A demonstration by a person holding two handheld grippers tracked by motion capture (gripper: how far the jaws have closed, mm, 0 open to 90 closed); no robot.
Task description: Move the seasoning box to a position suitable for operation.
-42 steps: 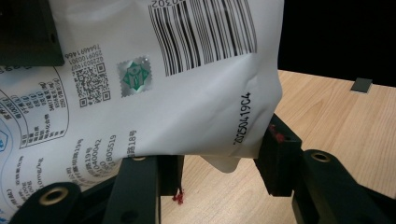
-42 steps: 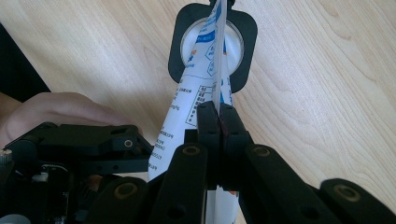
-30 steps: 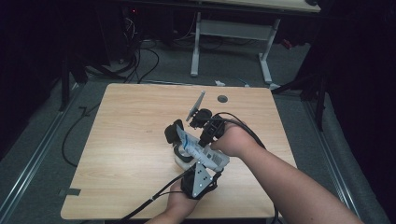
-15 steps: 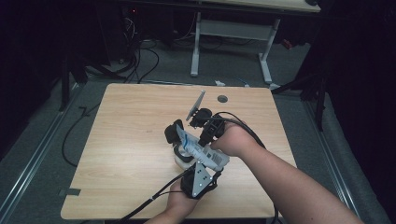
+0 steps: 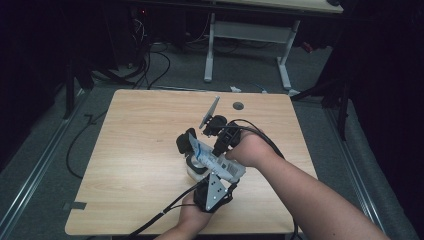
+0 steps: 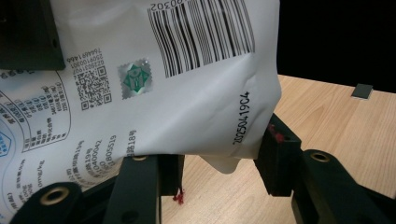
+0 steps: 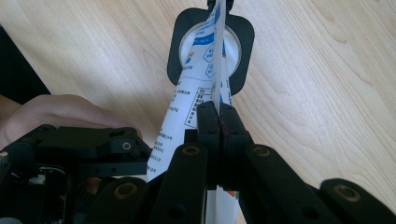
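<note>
1. My right gripper (image 7: 218, 122) is clamped on the white pouch (image 7: 196, 88), held above the table (image 5: 140, 150).
2. My left gripper (image 6: 217, 161) stands apart around its bottom edge; I'd close it squarely before pulling.

Tabletop (image 5: 140, 150): pale wood-grain laminate, smooth, faint satin sheen; grain lines plain in the right gripper view.

Pouch (image 6: 187, 93): thin white flexible film, plastic or coated paper (cannot tell which), lightly glossy, creased and dented near its lower corner. Printed black barcode, QR code and date code; one small silvery holographic sticker, reflective.

Left gripper (image 6: 219, 177): jaws of matt black hard plastic, slightly grainy; brass-coloured metal eyelets at the pivots. Grey plate (image 5: 214, 189) on top, dull metal look.

Right gripper (image 7: 218, 122): same matt black plastic, same metal eyelets.

Floor (image 5: 60, 165): grey carpet, rough, matt.

Cables (image 5: 165, 210): black, smooth sheath.
</note>
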